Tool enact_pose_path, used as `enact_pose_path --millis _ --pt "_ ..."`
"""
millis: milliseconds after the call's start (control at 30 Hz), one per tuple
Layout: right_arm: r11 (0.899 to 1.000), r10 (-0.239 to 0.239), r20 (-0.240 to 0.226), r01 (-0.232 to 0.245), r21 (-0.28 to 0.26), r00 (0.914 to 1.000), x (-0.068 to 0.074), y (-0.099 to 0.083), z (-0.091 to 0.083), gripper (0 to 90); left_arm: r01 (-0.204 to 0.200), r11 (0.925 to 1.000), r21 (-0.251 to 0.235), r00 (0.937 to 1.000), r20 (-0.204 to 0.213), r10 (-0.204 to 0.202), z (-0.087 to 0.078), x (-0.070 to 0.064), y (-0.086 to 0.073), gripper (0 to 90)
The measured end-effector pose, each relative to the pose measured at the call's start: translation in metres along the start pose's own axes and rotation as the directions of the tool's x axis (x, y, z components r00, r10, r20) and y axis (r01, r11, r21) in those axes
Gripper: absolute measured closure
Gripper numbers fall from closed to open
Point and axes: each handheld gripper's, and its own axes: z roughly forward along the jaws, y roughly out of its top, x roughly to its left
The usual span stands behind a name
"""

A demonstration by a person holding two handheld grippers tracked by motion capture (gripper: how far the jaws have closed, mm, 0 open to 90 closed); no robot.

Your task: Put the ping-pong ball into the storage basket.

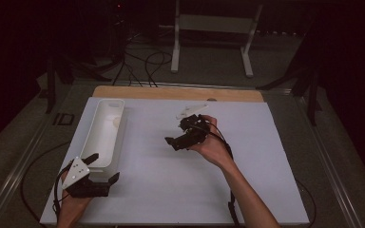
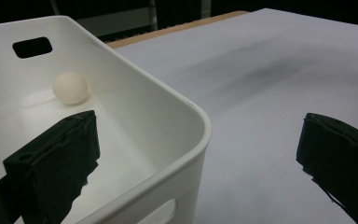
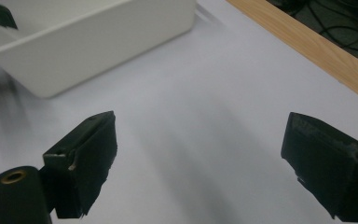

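Note:
A long white bin (image 1: 100, 142) lies on the left of the white board. In the left gripper view a pale ball (image 2: 71, 87) rests inside it near the far wall, below a handle slot. My left gripper (image 1: 105, 166) is open at the bin's near end. Its jaws straddle the bin's corner rim (image 2: 186, 112), one over the inside and one over the board, with nothing held. My right gripper (image 1: 177, 131) is in a hand over the middle of the board. It is open and empty, and its view (image 3: 203, 123) faces the bin's outer wall (image 3: 98, 42).
The white board (image 1: 171, 185) covers most of the table, with a wooden strip (image 1: 178, 92) along its far edge. Beyond it, cables (image 1: 147, 61) and a white frame stand (image 1: 209, 23) sit on the dark floor. The same wooden strip (image 3: 307, 46) crosses the right gripper view.

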Motion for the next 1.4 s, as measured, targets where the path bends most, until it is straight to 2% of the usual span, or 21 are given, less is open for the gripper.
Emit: enact_pose_path --millis 133,433,467,533,567,633,700,967,1000,1033,1067,1100,1133,1167,1200,1233,1267,1300,1333,1367,1400 --pt "1.0 -0.001 0.02 0.001 -0.007 0.9998 -0.004 -0.016 -0.011 9.9 0.001 1.0 0.0 1.0 -0.001 -0.001 0.0 0.0 0.0 0.0" --pt "0.997 0.057 0.038 -0.055 -0.045 0.9976 -0.017 -0.052 -0.035 9.8 0.005 1.0 0.0 1.0 -0.004 -0.005 -0.001 0.0 0.0 0.0" --pt "0.997 0.068 0.05 -0.066 -0.043 0.9964 -0.019 -0.062 -0.041 9.8 0.005 1.0 0.001 1.0 -0.005 -0.005 -0.001 0.0 0.0 0.0" --pt "0.996 0.076 0.053 -0.073 -0.047 0.9957 -0.02 -0.067 -0.043 9.8 0.006 1.0 0.0 1.0 -0.005 -0.006 -0.001 0.0 0.0 0.0" --pt "0.994 0.098 0.06 -0.094 -0.057 0.9935 -0.023 -0.077 -0.049 9.8 0.006 1.0 0.0 1.0 -0.005 -0.006 -0.001 -0.001 0.0 0.0" --pt "0.992 0.108 0.062 -0.104 -0.065 0.9922 -0.024 -0.082 -0.051 9.8 0.006 1.0 0.001 1.0 -0.005 -0.006 -0.001 -0.001 0.0 0.0" --pt "0.989 0.134 0.068 -0.129 -0.079 0.9886 -0.028 -0.096 -0.057 9.7 0.009 1.0 0.0 0.9999 -0.007 -0.009 -0.001 -0.001 0.0 0.0" --pt "0.981 0.164 0.099 -0.151 -0.12 0.9816 -0.03 -0.128 -0.07 9.7 0.014 0.9999 0.0 0.9998 -0.016 -0.014 -0.002 0.0 0.0 0.0" --pt "0.976 0.178 0.103 -0.162 -0.143 0.9787 -0.03 -0.137 -0.074 9.7 0.014 0.9999 0.0 0.9998 -0.017 -0.014 -0.002 0.0 0.0 0.0" --pt "0.976 0.178 0.103 -0.162 -0.143 0.9787 -0.03 -0.137 -0.074 9.7 0.014 0.9999 0.0 0.9998 -0.017 -0.014 -0.002 0.0 0.0 0.0" --pt "0.97 0.192 0.106 -0.172 -0.173 0.9756 -0.03 -0.145 -0.079 9.7 0.015 0.9999 -0.001 0.9997 -0.018 -0.015 -0.002 0.0 0.0 0.0" --pt "0.97 0.192 0.106 -0.172 -0.173 0.9756 -0.03 -0.145 -0.079 9.7 0.015 0.9999 -0.001 0.9997 -0.018 -0.015 -0.002 0.0 0.0 0.0" --pt "0.963 0.196 0.121 -0.168 -0.211 0.9731 -0.029 -0.153 -0.084 9.7 0.018 0.9998 -0.003 0.9997 -0.018 -0.018 -0.002 0.0 0.0 0.0" --pt "0.963 0.196 0.121 -0.168 -0.211 0.9731 -0.029 -0.153 -0.084 9.7 0.021 0.9998 -0.004 0.9996 -0.018 -0.021 -0.003 0.001 0.0 0.0" --pt "0.956 0.212 0.126 -0.179 -0.234 0.969 -0.03 -0.164 -0.088 9.7 0.023 0.9997 -0.006 0.9996 -0.019 -0.023 -0.003 0.001 0.0 0.0" --pt "0.956 0.212 0.126 -0.179 -0.234 0.969 -0.03 -0.164 -0.088 9.7 0.026 0.9996 -0.008 0.9995 -0.02 -0.026 -0.003 0.002 0.0 0.0" --pt "0.945 0.232 0.146 -0.188 -0.267 0.9617 -0.031 -0.175 -0.093 9.7 0.036 0.9992 -0.015 0.9991 -0.021 -0.036 -0.003 0.003 0.0 0.0" --pt "0.945 0.232 0.146 -0.188 -0.267 0.9617 -0.031 -0.175 -0.093 9.7 0.036 0.9992 -0.015 0.9991 -0.021 -0.036 -0.003 0.003 0.0 0.0" --pt "0.935 0.251 0.155 -0.197 -0.295 0.9556 -0.032 -0.185 -0.098 9.7 0.039 0.9991 -0.017 0.9989 -0.024 -0.04 -0.003 0.004 0.0 0.0" --pt "0.935 0.251 0.155 -0.197 -0.295 0.9556 -0.032 -0.185 -0.098 9.7 0.039 0.9991 -0.017 0.9989 -0.024 -0.04 -0.003 0.004 0.0 0.0" --pt "0.929 0.253 0.174 -0.189 -0.318 0.9518 -0.032 -0.191 -0.102 9.7 0.042 0.999 -0.018 0.9988 -0.026 -0.042 -0.003 0.004 0.0 0.0"
